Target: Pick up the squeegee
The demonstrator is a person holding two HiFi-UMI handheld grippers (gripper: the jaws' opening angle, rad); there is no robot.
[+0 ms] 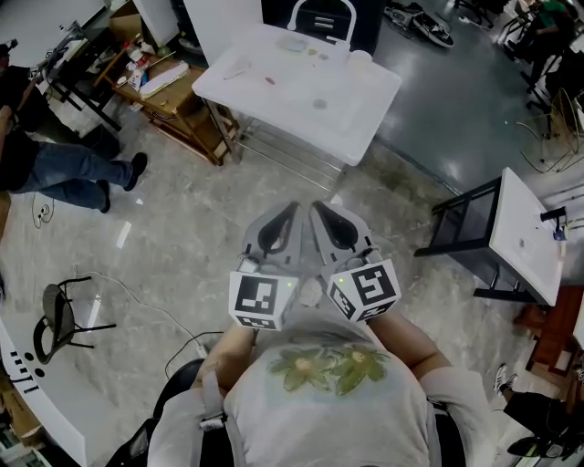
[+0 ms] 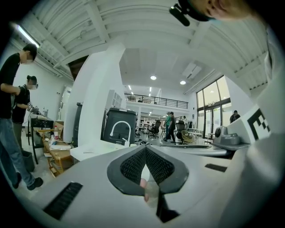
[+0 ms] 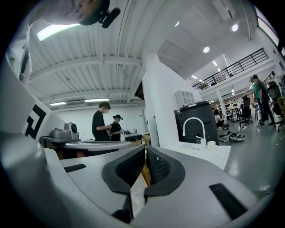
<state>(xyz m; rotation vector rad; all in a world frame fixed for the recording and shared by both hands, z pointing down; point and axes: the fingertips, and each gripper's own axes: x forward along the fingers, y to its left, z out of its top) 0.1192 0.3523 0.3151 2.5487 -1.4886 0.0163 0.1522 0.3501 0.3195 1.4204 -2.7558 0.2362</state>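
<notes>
Person is standing back from the white table point(image 1: 365, 100), well apart from it, with bare floor point(image 1: 182, 237) lying between; nothing is blocking the way.

Left gripper point(image 1: 290, 214) and right gripper point(image 1: 319, 214) are sitting side by side against the chest, noses pointing toward the table. Marker cubes point(image 1: 260, 299) point(image 1: 365, 290) are facing up.

Left gripper point(image 2: 145, 150): jaws are pressing together at the tips, gripping nothing. Right gripper point(image 3: 145, 149): jaws are closing to a thin slit, nothing between them.

Squeegee: small things are lying on the table, too small to name; cannot tell which is it. A pale cup point(image 1: 359, 60) is standing at the table's far edge, a red speck point(image 1: 270, 80) nearer its middle.

Around the table:
- Left of it, a wooden shelf point(image 1: 173, 100) is carrying clutter.
- Beyond it, a white arched faucet point(image 1: 321, 9) is showing against a dark cabinet.
- Far left, a person in jeans point(image 1: 64, 169) is standing.
- Near left, well apart from it, a black stool point(image 1: 59, 319) is standing with a cable point(image 1: 155, 306) trailing beside.
- Right of it, a second white top on a black frame point(image 1: 525, 233) is standing.

Materials: table top is smooth, flat and rectangular with rounded corners. Floor is glossy, mottled grey. Gripper shells are smooth pale grey, tapering forward; pads point(image 2: 133, 167) are black, finely ribbed, curving in to a point.
</notes>
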